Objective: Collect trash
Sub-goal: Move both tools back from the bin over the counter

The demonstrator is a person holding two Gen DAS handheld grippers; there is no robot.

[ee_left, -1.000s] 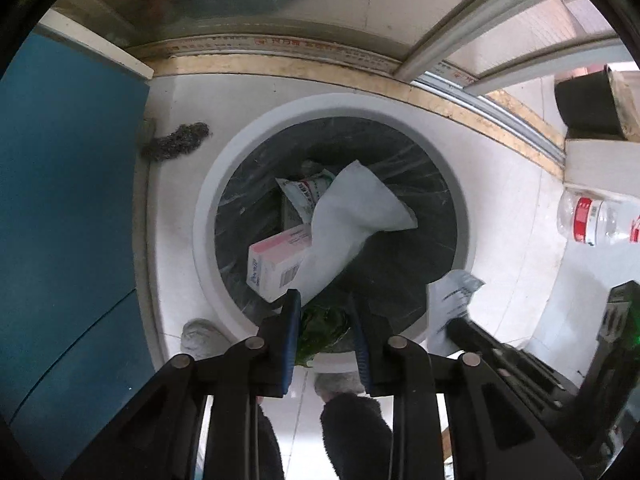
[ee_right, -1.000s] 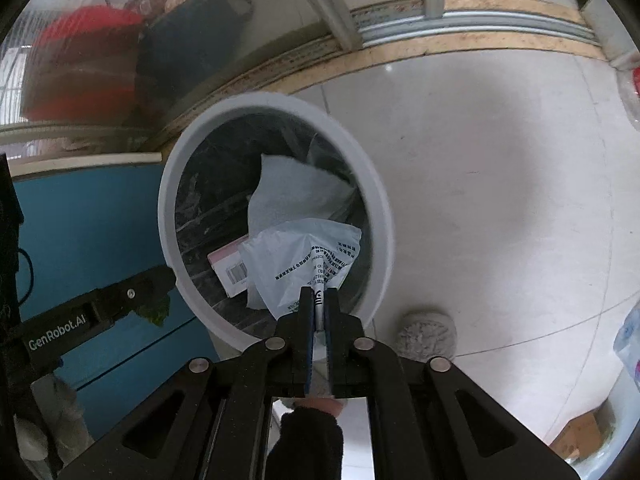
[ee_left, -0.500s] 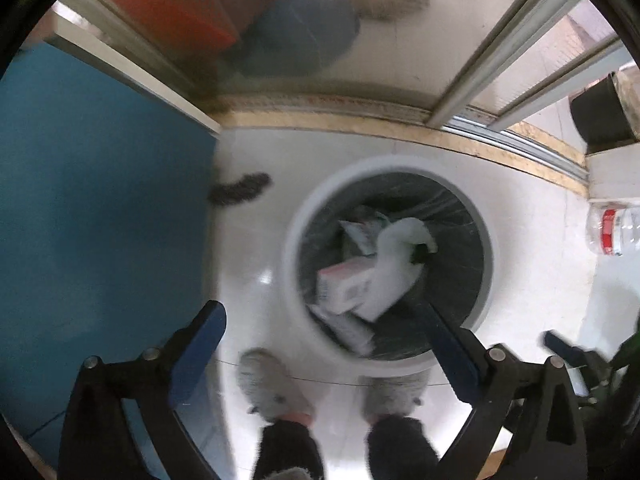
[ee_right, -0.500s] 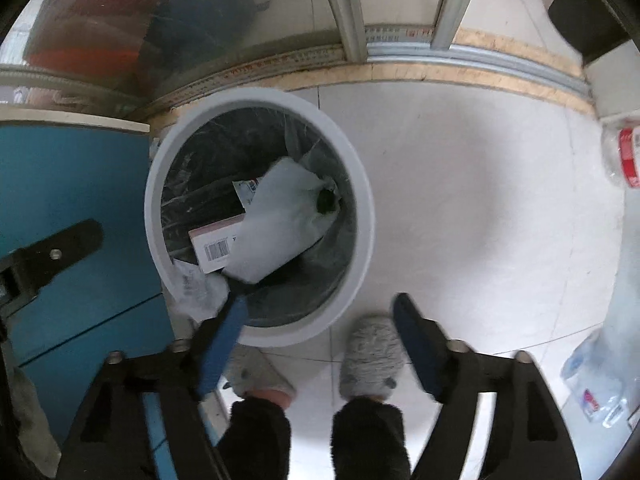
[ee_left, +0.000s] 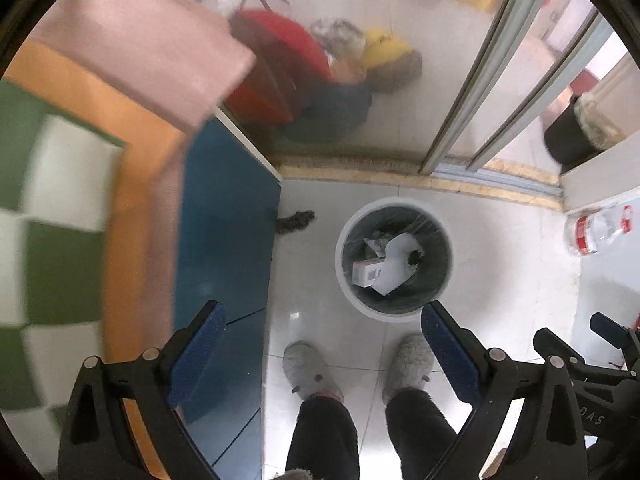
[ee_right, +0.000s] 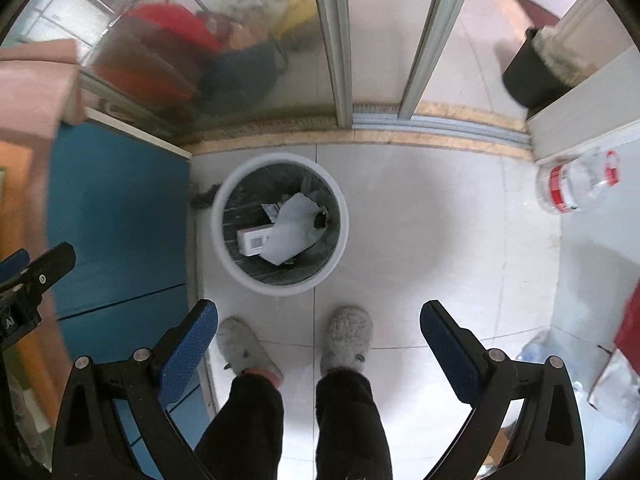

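A white round trash bin (ee_left: 345,272) with a dark liner stands on the floor far below; it also shows in the right wrist view (ee_right: 224,256). Inside lie a pale plastic bag (ee_left: 394,266), also in the right wrist view (ee_right: 294,230), and a pink-white box (ee_left: 366,272), also there (ee_right: 252,240). My left gripper (ee_left: 322,320) is open and empty, high above the floor. My right gripper (ee_right: 318,316) is open and empty at the same height.
A blue cabinet (ee_left: 224,240) stands left of the bin. A plastic bottle (ee_right: 574,184) lies on the floor at right. Glass sliding doors (ee_right: 332,40) run along the back. The person's slippered feet (ee_right: 346,338) stand in front of the bin.
Both grippers opened, dropped their trash into the bin and rose well above it. The bin now looks small and far below.
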